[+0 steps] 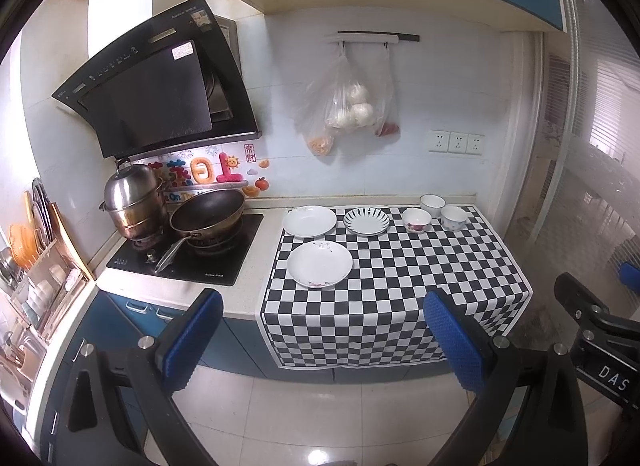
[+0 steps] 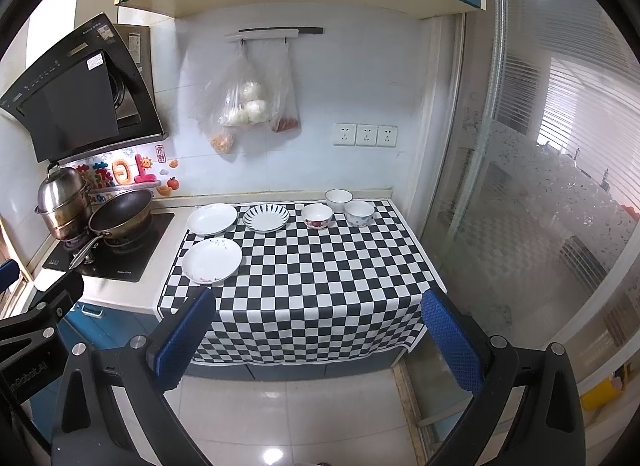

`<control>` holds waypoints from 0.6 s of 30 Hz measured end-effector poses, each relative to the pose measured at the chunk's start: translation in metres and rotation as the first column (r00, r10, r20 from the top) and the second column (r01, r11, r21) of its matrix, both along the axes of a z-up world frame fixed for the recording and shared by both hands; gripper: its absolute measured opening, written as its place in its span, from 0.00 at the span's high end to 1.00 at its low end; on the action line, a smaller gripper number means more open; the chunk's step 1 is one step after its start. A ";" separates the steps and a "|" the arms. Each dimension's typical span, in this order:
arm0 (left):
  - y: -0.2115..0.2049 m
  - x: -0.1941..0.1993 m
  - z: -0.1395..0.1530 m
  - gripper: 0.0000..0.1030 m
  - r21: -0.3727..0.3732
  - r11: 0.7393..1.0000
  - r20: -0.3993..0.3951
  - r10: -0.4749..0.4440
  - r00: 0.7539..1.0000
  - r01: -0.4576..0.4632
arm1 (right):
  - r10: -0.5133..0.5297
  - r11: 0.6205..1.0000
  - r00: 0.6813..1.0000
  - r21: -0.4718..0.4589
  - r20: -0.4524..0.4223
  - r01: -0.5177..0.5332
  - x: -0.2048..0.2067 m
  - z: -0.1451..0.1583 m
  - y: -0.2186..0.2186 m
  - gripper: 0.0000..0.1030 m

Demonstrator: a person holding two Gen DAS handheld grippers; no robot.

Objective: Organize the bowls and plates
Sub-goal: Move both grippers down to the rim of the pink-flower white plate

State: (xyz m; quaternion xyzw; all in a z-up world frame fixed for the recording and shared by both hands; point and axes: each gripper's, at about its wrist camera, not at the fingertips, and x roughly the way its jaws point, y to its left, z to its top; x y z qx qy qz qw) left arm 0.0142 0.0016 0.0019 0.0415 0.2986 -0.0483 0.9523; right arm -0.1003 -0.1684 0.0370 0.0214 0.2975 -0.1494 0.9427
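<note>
Three plates lie on a checkered cloth (image 1: 400, 286) (image 2: 320, 274): a near white plate (image 1: 319, 264) (image 2: 212, 260), a far white plate (image 1: 309, 221) (image 2: 212, 218), and a striped plate (image 1: 367, 221) (image 2: 266, 217). To their right stand three bowls: a red-flowered bowl (image 1: 416, 220) (image 2: 317, 215), a blue-patterned bowl (image 1: 454, 217) (image 2: 359, 213) and a plain white bowl (image 1: 432, 201) (image 2: 338, 199). My left gripper (image 1: 324, 340) and right gripper (image 2: 320, 340) are both open and empty, held back from the counter, over the floor.
A hob (image 1: 188, 254) to the left of the cloth carries a wok (image 1: 208, 209) and a steel pot (image 1: 134, 201). A dish rack (image 1: 44, 282) stands at far left. Plastic bags (image 1: 348, 105) hang on the wall. A glass partition (image 2: 520, 185) borders the right.
</note>
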 end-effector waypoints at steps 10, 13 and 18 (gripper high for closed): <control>0.019 0.036 -0.022 0.00 -0.016 0.999 0.024 0.045 0.999 -0.044 | -0.035 0.997 0.999 0.064 0.041 0.032 0.033 -0.019 0.000 0.00; 0.025 0.060 -0.035 0.00 0.007 0.998 0.018 0.069 0.997 -0.070 | -0.025 0.997 1.000 0.077 0.013 0.024 0.056 -0.033 0.001 0.00; 0.031 0.108 -0.060 0.00 0.022 0.995 -0.019 0.100 0.995 -0.100 | 0.007 0.997 0.998 0.081 -0.066 -0.001 0.116 -0.064 0.003 0.00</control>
